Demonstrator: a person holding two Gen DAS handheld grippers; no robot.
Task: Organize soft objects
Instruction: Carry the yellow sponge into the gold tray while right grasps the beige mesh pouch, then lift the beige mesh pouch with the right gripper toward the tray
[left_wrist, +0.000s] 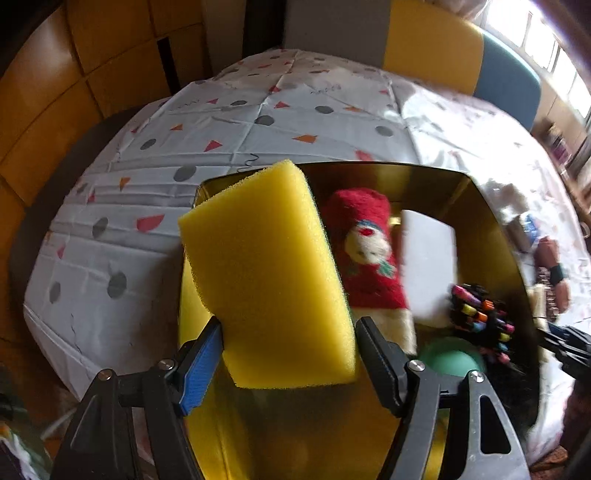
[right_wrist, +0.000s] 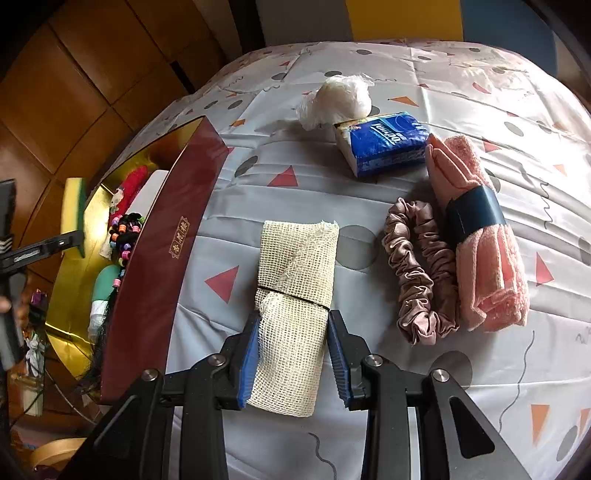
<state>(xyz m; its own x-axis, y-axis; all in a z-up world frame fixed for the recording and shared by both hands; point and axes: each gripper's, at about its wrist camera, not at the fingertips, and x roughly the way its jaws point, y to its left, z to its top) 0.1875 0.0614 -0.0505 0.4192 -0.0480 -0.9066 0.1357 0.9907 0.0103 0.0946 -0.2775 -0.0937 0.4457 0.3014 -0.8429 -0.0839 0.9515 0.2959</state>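
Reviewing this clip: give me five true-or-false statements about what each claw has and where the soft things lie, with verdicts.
1. The left claw holds a yellow foam sponge above the gold-lined box. True.
2. The right claw grips the brown satin scrunchie. False: its pads close on the cream mesh cloth roll; the scrunchie lies untouched beside it.
3. A red fuzzy sock with a doll face lies inside the box. True.
4. The pink rolled towel is already in the box. False: it lies on the tablecloth.
5. The blue tissue pack lies on the tablecloth. True.
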